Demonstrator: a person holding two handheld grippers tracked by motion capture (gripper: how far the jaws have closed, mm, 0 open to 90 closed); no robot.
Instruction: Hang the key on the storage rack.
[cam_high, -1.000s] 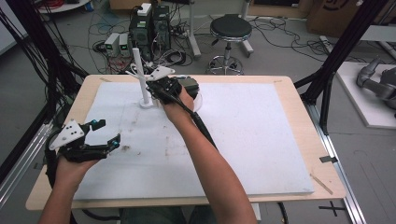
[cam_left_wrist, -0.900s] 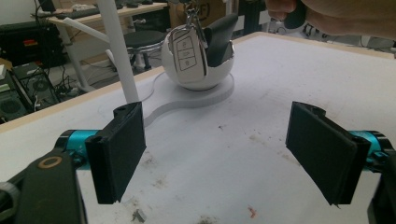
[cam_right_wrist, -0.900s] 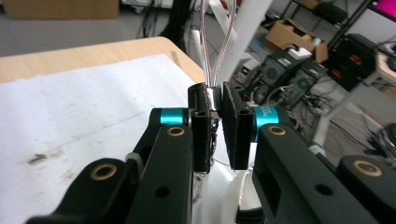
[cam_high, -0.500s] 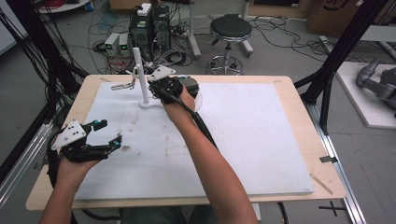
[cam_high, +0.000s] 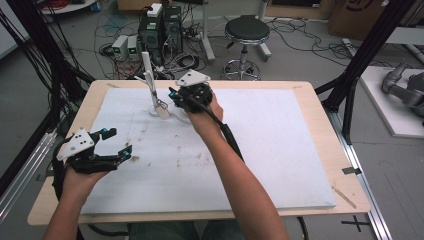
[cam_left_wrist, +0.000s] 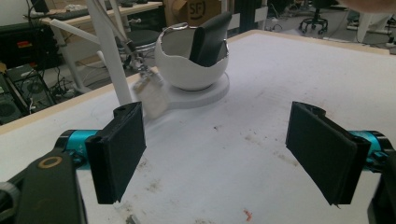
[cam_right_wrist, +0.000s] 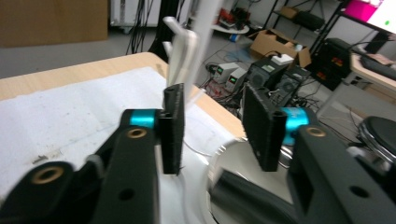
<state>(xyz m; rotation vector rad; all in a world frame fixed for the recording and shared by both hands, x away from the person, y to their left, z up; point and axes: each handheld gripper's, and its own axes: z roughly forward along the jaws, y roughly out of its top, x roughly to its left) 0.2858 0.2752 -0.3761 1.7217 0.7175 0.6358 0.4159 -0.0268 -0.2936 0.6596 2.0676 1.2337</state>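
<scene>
White plastic stand (cam_high: 149, 80) rises at the mat's far edge with a key bunch (cam_high: 161, 106) hanging from its hook. Just beside it, the right gripper (cam_high: 175, 97) has been opening, jaws empty: hanging looks done, retreat remains. Left gripper (cam_high: 120, 142), well apart, gapes empty.

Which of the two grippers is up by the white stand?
The right gripper, at the table's far side beside the white stand; the left gripper hangs near the table's left edge.
</scene>
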